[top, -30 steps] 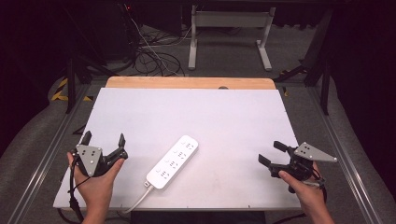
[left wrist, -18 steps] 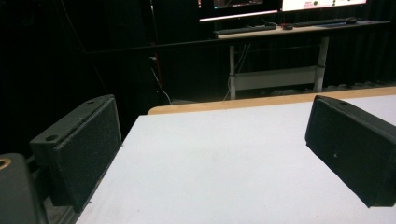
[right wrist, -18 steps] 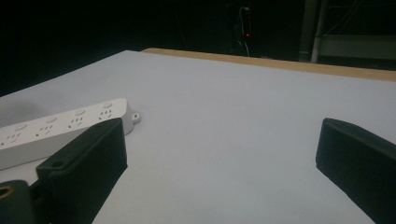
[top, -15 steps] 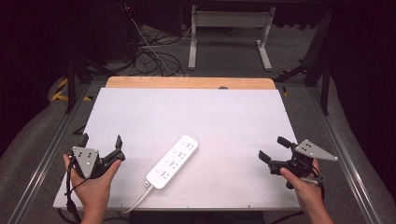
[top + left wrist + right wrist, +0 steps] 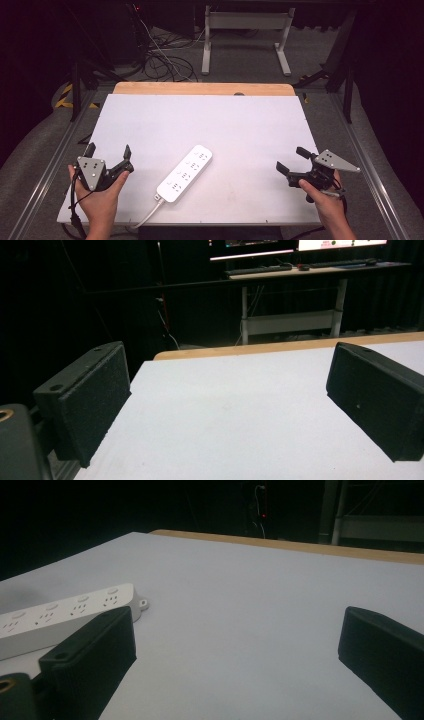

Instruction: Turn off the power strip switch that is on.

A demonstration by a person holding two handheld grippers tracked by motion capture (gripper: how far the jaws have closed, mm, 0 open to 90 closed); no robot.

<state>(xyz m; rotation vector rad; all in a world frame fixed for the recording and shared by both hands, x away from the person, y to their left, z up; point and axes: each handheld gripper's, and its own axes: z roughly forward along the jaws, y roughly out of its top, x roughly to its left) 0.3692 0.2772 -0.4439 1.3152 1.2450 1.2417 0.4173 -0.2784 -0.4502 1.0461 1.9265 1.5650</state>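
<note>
A white power strip (image 5: 184,173) lies slantwise near the front middle of the white table (image 5: 210,125), its cord (image 5: 145,218) running off the front edge. My left gripper (image 5: 108,153) is held at the front left corner, open, nothing between its jaws; in the left gripper view its pads (image 5: 90,400) stand wide apart over bare table. My right gripper (image 5: 291,159) hovers at the front right, open and empty. In the right gripper view the power strip (image 5: 60,617) lies beyond the left pad (image 5: 97,655), apart from it.
A wooden strip (image 5: 202,88) edges the table's far side. Beyond it are a desk frame (image 5: 245,35) and cables (image 5: 160,60) on the dark floor. Metal rails (image 5: 50,165) run along both sides of the table.
My left gripper has drifted a little left and back toward the front corner. The right gripper has shifted slightly. The power strip has not moved.
</note>
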